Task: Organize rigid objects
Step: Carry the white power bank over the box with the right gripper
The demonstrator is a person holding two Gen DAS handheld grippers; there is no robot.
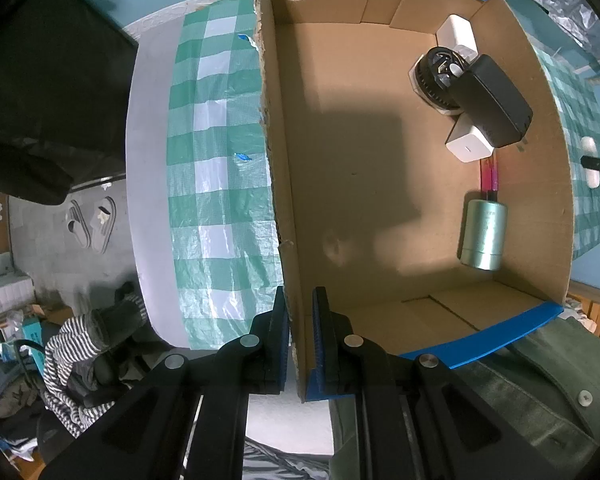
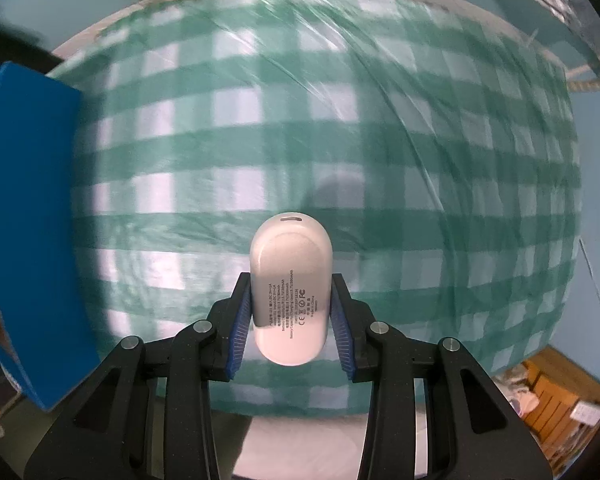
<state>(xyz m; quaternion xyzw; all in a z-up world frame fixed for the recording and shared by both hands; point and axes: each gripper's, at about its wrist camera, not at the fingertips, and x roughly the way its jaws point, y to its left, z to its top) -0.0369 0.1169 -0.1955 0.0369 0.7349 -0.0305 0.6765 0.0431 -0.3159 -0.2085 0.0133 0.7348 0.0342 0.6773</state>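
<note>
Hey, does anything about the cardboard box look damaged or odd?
Yes. The top edge of the cardboard box's left wall is ragged and torn, with blue scraps on the checked tablecloth beside it. The left gripper clamps that wall.

Smooth glossy white plastic case (image 2: 290, 288), matt brown cardboard box (image 1: 380, 184), crinkled shiny checked plastic cloth (image 2: 420, 152)

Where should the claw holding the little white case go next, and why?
Probably sideways, over the cardboard box. The right claw already grips the white case above the checked cloth, and the box's blue edge shows just beside it. The left claw pinches the box wall steady, and other gadgets already lie inside.
</note>
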